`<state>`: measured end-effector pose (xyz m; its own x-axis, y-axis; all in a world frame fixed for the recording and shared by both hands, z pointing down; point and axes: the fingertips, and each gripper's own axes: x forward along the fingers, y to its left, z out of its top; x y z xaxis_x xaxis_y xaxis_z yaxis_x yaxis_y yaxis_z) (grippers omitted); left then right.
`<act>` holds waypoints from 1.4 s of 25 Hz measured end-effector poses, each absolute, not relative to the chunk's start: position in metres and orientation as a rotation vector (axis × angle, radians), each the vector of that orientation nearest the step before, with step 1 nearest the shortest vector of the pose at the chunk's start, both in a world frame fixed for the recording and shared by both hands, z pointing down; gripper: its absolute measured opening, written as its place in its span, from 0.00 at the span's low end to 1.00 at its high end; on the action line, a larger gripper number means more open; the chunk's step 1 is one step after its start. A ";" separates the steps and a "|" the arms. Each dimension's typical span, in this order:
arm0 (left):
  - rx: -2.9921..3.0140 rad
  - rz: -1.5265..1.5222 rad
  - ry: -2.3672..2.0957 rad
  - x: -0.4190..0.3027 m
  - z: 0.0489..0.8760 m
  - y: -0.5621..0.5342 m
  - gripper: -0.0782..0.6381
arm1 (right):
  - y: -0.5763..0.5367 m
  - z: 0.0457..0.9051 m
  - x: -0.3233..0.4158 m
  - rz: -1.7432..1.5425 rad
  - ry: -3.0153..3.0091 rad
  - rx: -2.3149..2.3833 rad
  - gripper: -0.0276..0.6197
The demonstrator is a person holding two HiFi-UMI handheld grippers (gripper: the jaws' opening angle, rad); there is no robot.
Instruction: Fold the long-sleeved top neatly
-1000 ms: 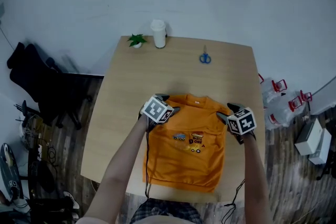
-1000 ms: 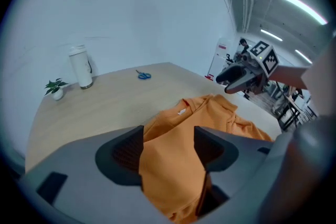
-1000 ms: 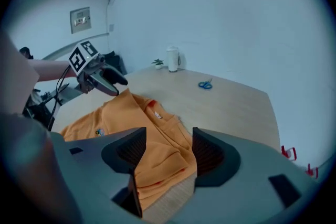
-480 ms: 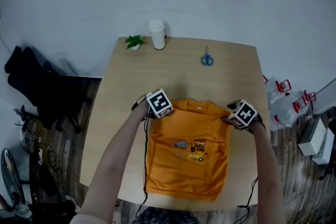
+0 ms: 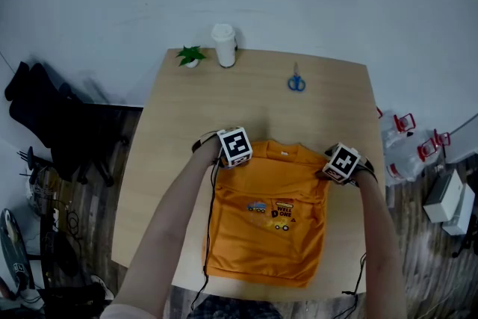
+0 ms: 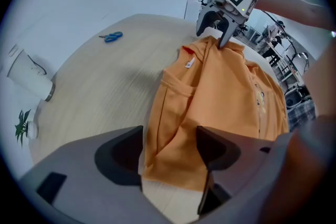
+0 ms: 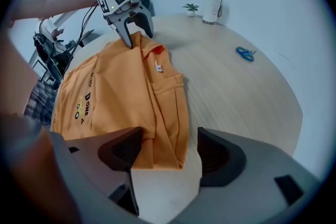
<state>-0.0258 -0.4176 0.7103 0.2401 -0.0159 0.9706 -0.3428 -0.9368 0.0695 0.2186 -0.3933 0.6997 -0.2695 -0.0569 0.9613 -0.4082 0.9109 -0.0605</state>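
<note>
Both left gripper point(image 6: 168, 153) and right gripper point(image 7: 167, 153) jaws have just been opening, loose astride the orange top point(image 5: 267, 235) shoulders beside its collar point(image 5: 282, 153), which we judge lays it flat.

Open tabletop point(image 5: 179, 131) ahead; scissors point(image 5: 296, 81), cup point(image 5: 224, 46), plant point(image 5: 191, 54) line its far edge.

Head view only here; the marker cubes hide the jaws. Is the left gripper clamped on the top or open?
Observer: Open. The left gripper has just opened; a corner of the orange top lies unpinched between its jaws.
Operator: And the right one?
Observer: The right gripper has just opened too; the folded edge lies between its jaws, with bare table showing next to one jaw.
</note>
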 end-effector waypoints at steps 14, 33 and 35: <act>2.221 1.713 -0.313 -0.024 0.714 -0.414 0.46 | -0.378 0.708 0.211 0.525 -1.867 0.307 0.34; 2.380 1.613 -0.509 -0.024 0.676 -0.405 0.18 | -0.374 0.668 0.204 0.350 -1.948 0.416 0.14; 2.418 1.592 -0.549 -0.024 0.666 -0.403 0.18 | -0.372 0.661 0.205 0.328 -1.964 0.443 0.14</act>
